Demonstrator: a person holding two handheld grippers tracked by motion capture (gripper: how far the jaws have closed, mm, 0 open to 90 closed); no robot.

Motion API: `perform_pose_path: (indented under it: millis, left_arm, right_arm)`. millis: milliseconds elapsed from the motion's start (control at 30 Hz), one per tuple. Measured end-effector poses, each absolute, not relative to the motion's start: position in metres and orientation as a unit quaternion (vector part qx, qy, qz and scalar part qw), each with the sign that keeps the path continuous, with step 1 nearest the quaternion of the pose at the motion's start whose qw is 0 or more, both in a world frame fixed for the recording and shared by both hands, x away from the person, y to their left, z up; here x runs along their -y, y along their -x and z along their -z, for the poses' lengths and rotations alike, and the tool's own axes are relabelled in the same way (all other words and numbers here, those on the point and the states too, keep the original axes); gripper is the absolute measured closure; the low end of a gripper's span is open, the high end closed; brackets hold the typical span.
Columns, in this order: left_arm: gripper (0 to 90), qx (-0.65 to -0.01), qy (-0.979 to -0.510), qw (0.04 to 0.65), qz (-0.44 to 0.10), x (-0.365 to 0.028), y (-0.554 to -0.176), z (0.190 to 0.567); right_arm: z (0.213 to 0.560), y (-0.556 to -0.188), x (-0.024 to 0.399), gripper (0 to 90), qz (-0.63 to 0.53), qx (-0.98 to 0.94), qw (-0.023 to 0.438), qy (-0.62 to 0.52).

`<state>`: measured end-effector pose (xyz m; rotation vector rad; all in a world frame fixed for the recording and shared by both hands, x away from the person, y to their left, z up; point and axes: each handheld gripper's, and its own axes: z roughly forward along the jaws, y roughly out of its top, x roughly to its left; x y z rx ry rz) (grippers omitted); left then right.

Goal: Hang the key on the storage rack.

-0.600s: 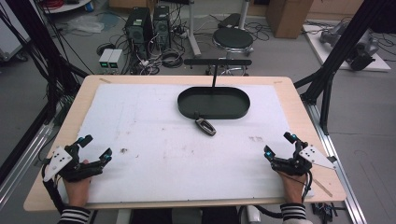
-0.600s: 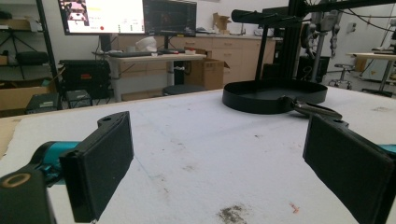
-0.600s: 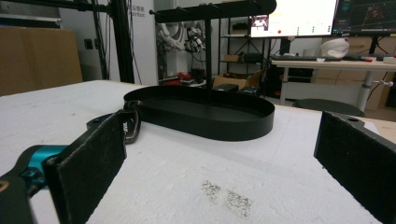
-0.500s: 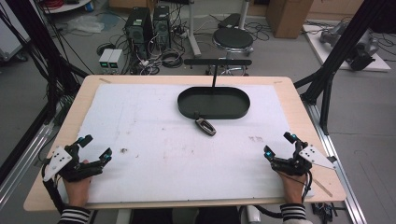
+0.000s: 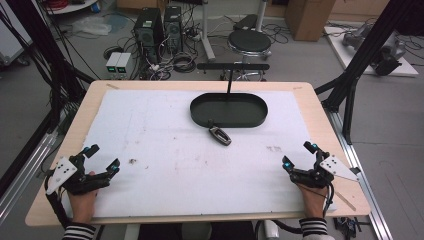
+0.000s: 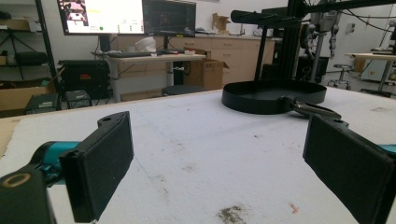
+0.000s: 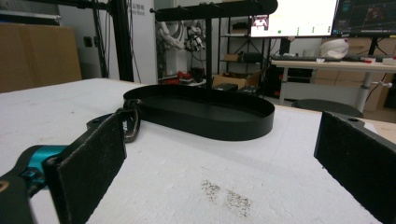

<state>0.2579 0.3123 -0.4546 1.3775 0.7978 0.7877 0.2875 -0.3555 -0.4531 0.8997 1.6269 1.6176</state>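
A black oval tray point(image 5: 229, 110) with an upright T-shaped stand sits at the far middle of the white mat. Just in front of it lies a dark metal carabiner point(image 5: 220, 135). My left gripper point(image 5: 101, 158) rests near the front left corner, jaws open and empty. My right gripper point(image 5: 300, 156) rests near the front right corner, also open with nothing between its pads. The left gripper view has the tray point(image 6: 273, 96) and carabiner point(image 6: 315, 110) far ahead to the right. The right gripper view has the tray point(image 7: 205, 116) ahead and the carabiner point(image 7: 131, 122) behind the left pad.
A white foam mat point(image 5: 165, 155) covers most of the wooden table point(image 5: 75, 112). Small dark smudges point(image 5: 133, 161) mark the mat. Beyond the far edge stand a stool point(image 5: 249, 41), computer towers point(image 5: 157, 25) and cables. Black frame struts point(image 5: 360, 65) rise at both sides.
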Motion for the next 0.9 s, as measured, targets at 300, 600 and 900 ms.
perform_pose_path:
  millis: [300,600,900]
  left_arm:
    - [9.0,-0.351,-0.601,0.632,-0.341,-0.313,-0.258,0.454]
    - [9.0,-0.354,-0.600,0.632,-0.339,-0.314,-0.259,0.454]
    - [9.0,-0.354,-0.600,0.633,-0.339,-0.314,-0.259,0.454]
  right_arm:
    - [0.440,-0.298,0.351,1.1,-0.604,-0.639,0.315,-0.357]
    - [0.398,-0.327,0.333,1.1,-0.582,-0.679,0.285,-0.344]
    - [0.362,-0.360,0.290,1.2,-0.545,-0.738,0.259,-0.303]
